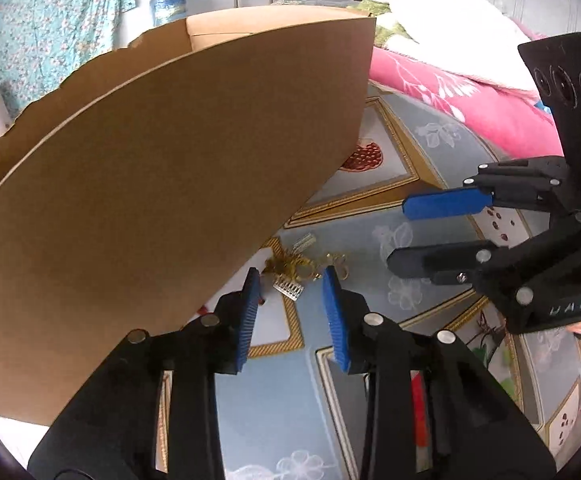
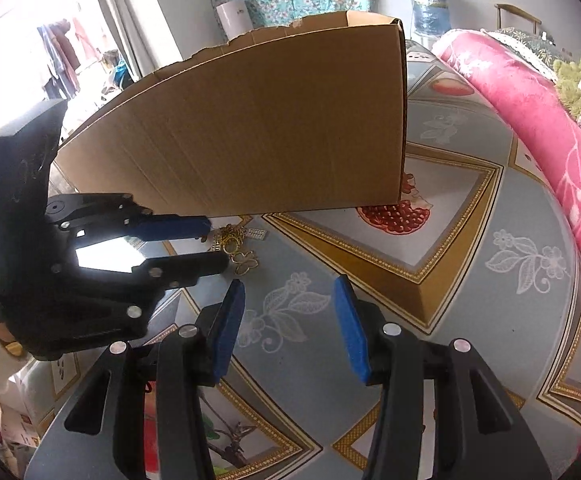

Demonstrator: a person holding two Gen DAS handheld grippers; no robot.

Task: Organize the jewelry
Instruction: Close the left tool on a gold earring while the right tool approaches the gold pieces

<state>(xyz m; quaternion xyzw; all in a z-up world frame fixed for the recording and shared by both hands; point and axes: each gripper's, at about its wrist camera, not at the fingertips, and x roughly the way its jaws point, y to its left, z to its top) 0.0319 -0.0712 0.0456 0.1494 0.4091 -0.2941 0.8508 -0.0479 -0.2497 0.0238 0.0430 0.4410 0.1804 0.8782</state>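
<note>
jewelry [image 1: 302,266]: a gold tangle was seen on the patterned bedcover [image 1: 430,240], beside the cardboard box [image 1: 170,184].
left gripper [image 1: 292,276]: spread wide, empty, jewelry just ahead of the tips.
right gripper [image 2: 290,288]: spread, empty, jewelry ahead-left.

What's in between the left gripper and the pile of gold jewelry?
Nothing but bare patterned cloth. In the left wrist view, the left gripper, jaws open, points straight at the gold jewelry, its tips almost reaching it.

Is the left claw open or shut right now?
Open: the left claw shows a clear gap between its blue pads, nothing held, just short of the jewelry.
</note>
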